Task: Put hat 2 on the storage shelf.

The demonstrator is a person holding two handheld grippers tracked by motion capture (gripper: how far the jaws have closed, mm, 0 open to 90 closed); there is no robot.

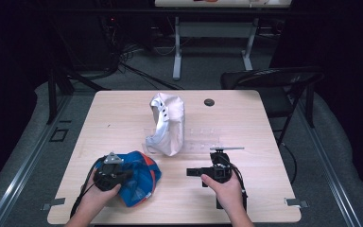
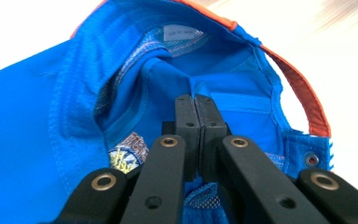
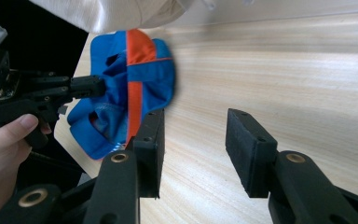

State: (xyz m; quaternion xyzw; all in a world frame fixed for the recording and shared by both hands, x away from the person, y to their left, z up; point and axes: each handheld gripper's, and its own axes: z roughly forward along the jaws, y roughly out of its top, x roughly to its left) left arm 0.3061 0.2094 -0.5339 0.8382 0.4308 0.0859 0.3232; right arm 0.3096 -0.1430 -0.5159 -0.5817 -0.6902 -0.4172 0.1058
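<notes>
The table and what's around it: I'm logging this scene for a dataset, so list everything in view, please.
blue and orange cap: one, near left of the table, under the left claw
white cap: one, silvery white, table centre, standing on its edge
clear plastic strip: one, transparent, flat on the table right of the white cap
small dark disc: one, far edge of the table
table: one, light wood
folding chair: one, black, beyond the far right corner
second table: one, white legs, background
left claw: black, jaws pinched together on the blue cap's fabric
right claw: black, jaws apart over bare table
hands: two, gripping the claws
</notes>
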